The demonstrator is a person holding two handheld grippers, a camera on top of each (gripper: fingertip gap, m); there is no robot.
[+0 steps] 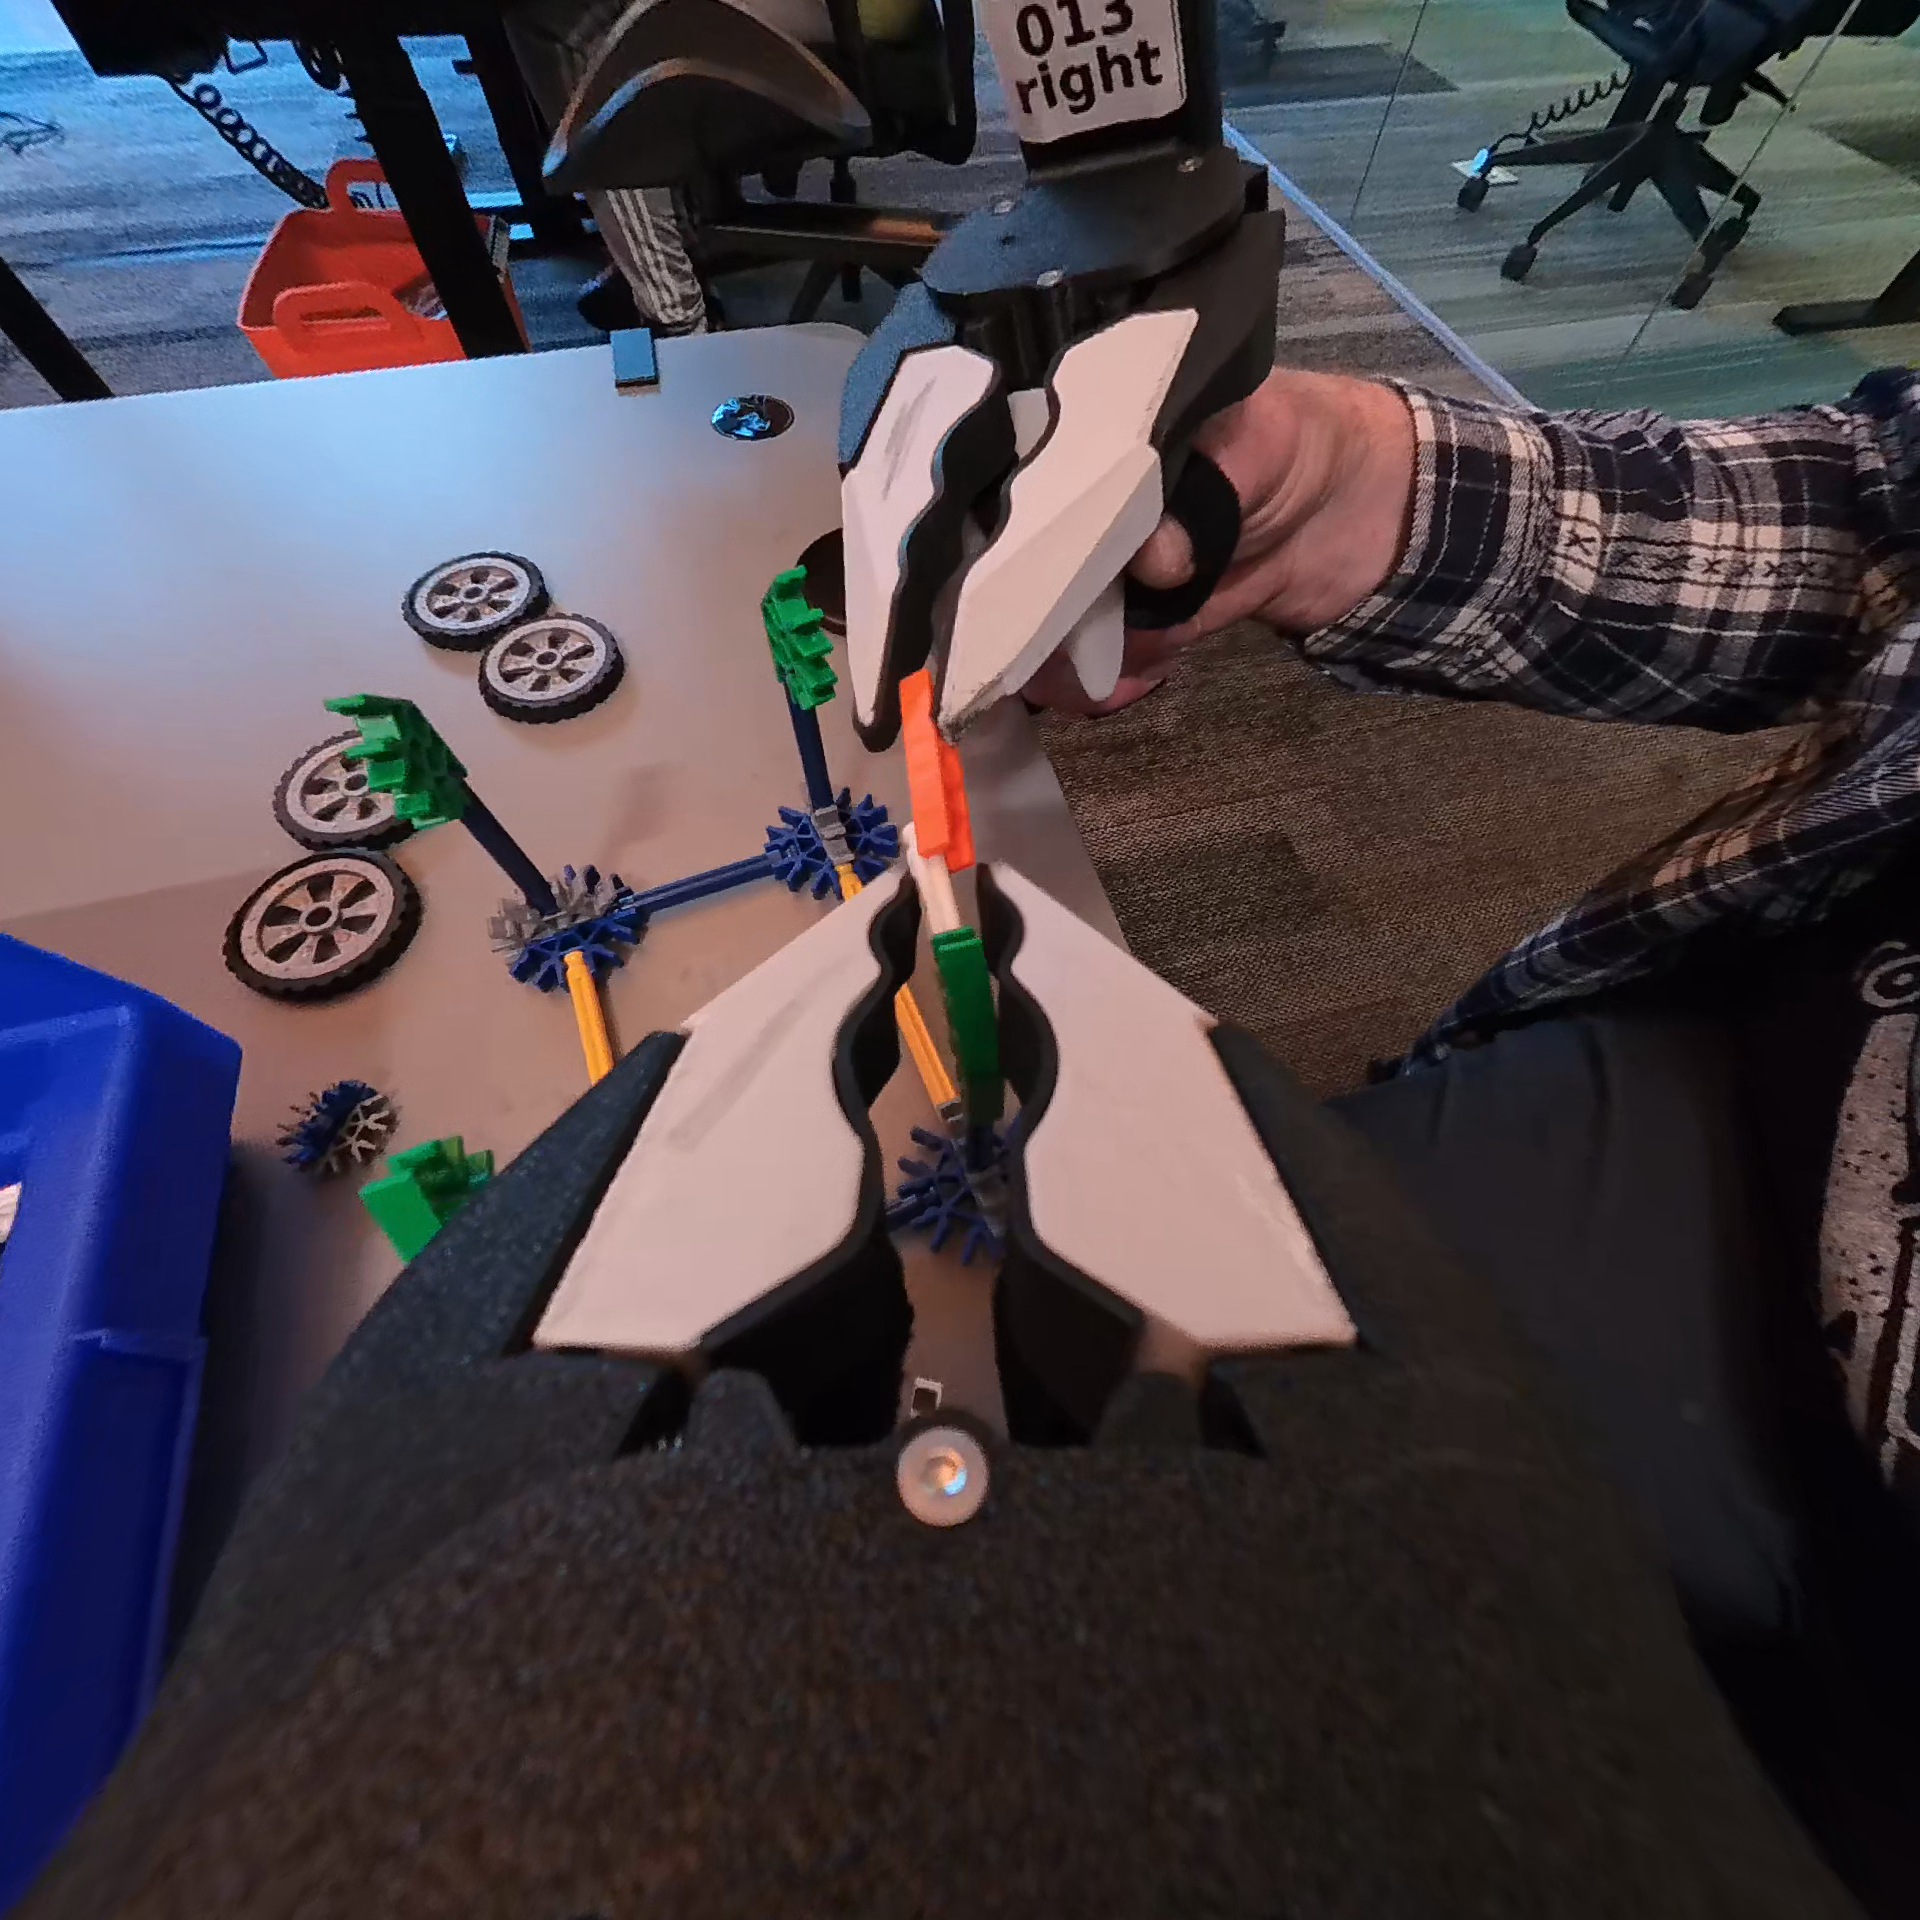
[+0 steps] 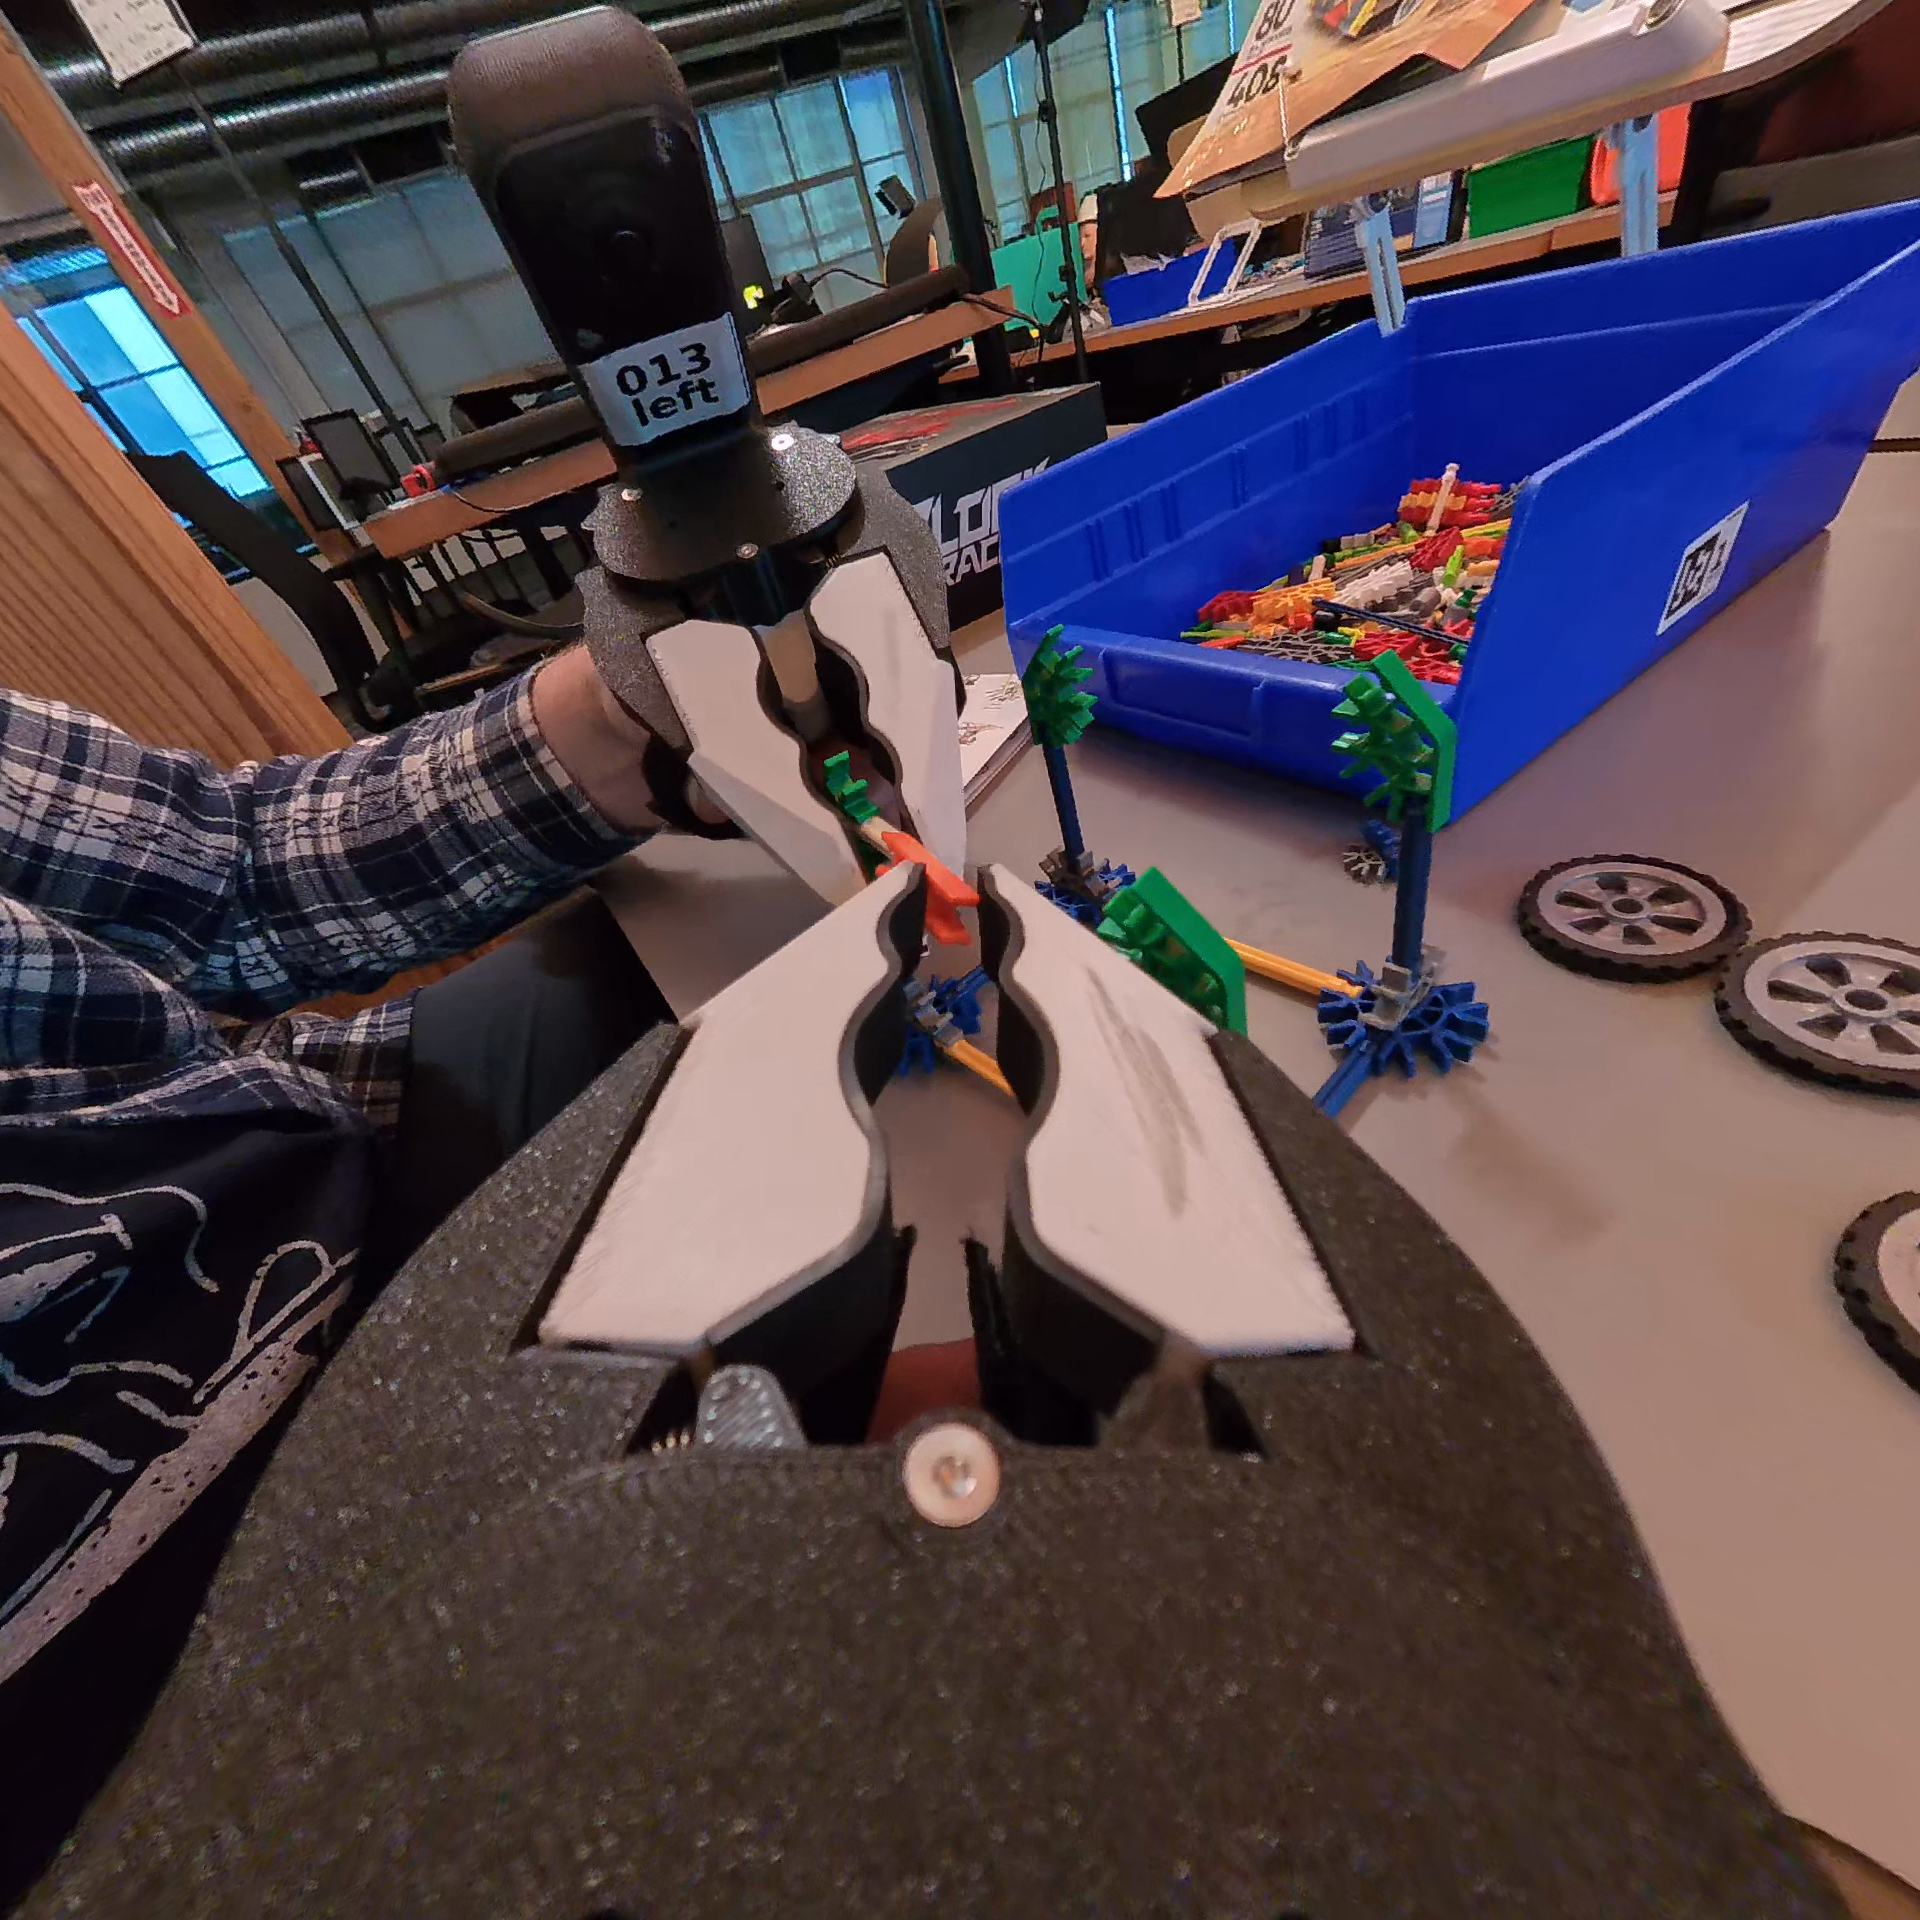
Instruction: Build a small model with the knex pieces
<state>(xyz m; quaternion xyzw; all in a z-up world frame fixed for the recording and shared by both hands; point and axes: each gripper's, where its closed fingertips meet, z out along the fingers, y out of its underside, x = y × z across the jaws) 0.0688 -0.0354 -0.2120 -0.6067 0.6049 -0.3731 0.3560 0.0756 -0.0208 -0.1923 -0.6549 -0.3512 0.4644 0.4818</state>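
Your left gripper has its fingers squeezed on a small green connector with a short white rod poking out the front. Your right gripper pinches a flat orange connector by one end, so its free end meets the white rod. You hold both up over the desk edge, tip to tip, so the parts line up.

The pieces are hard, shiny plastic with little notches. The fingers are smooth and white with wavy black insides.

Below sits a frame of blue snowflake hubs, blue and yellow rods and green clips. Four rubber-tyred wheels lie flat nearby. A blue bin beside them holds many loose pieces.
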